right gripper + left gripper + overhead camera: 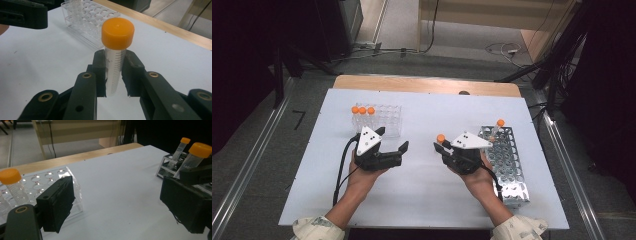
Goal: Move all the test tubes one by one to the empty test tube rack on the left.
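Near the middle of the white table [422, 200], the right gripper [115, 75] is clamped on an orange-capped tube [116, 53], its two black jaws pressing the graduated barrel below the cap so that the tube stands roughly upright between them. Seen from the high view, this tube [441, 138] is carried between the metal rack [512, 170] at the right and the clear plastic rack [384, 120] at the far left, which already holds three capped tubes [362, 110]. One more tube [499, 125] stands in the metal rack. The left gripper [392, 145] waits with its jaws spread wide and nothing between them, just beside the clear rack. The step in hand appears to be a transfer, either a handover to the left gripper or a direct placement; the next move calls for keeping the tube vertical and lining it up with a free well. Which wells are free is hard to make out, and the tube's lower tip is hidden behind the jaws.
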Demonstrator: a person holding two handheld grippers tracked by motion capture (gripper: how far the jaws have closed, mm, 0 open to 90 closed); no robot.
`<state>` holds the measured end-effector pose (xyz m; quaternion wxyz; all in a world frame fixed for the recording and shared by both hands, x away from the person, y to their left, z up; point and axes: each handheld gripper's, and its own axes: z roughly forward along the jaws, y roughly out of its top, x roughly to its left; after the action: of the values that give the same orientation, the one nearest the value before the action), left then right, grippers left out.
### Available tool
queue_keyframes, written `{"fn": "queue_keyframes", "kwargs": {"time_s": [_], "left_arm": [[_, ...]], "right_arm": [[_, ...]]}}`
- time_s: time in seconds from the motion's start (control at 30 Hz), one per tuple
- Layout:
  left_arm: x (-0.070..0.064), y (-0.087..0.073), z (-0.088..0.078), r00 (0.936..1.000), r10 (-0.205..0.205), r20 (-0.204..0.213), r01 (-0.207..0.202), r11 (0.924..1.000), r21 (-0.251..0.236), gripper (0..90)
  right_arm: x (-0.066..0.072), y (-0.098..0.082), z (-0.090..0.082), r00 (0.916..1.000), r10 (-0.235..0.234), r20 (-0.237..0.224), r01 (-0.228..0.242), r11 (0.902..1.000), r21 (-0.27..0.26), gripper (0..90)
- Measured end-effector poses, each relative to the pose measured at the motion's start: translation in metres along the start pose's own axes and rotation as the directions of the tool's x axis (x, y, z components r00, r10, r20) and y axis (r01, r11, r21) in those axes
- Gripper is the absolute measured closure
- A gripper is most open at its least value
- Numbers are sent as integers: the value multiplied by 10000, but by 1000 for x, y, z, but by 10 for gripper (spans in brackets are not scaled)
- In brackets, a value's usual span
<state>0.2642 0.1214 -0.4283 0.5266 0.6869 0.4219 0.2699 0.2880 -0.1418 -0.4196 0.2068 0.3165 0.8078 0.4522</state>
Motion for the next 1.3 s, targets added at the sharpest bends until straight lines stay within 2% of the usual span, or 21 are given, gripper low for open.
{"fn": "queue_keyframes", "kwargs": {"time_s": [0.2,0.47,0.63,0.73,0.9,1.13,1.3], "left_arm": [[-14,4,-3,9984,501,260,-497,9987,-148,140],[-26,5,-3,9921,684,1054,-682,9977,-57,220],[-28,5,-3,9852,633,1594,-637,9980,-27,287],[-30,4,-2,9752,591,2132,-601,9982,-17,361],[-36,2,2,9735,771,2155,-806,9967,77,399],[-38,-1,2,9684,971,2297,-985,9951,-56,551],[-40,-3,3,9643,1097,2410,-1129,9936,-7,581]], "right_arm": [[11,0,7,9996,-174,-233,179,9997,182,716],[26,-2,15,9968,-467,-645,493,9980,394,717],[33,-2,19,9951,-525,-835,565,9974,458,716],[36,-2,22,9940,-549,-944,596,9971,478,716],[42,-2,25,9917,-567,-1155,630,9966,523,716],[44,-1,25,9870,-394,-1557,472,9978,465,716],[44,-1,25,9860,-344,-1633,422,9981,446,716]]}}
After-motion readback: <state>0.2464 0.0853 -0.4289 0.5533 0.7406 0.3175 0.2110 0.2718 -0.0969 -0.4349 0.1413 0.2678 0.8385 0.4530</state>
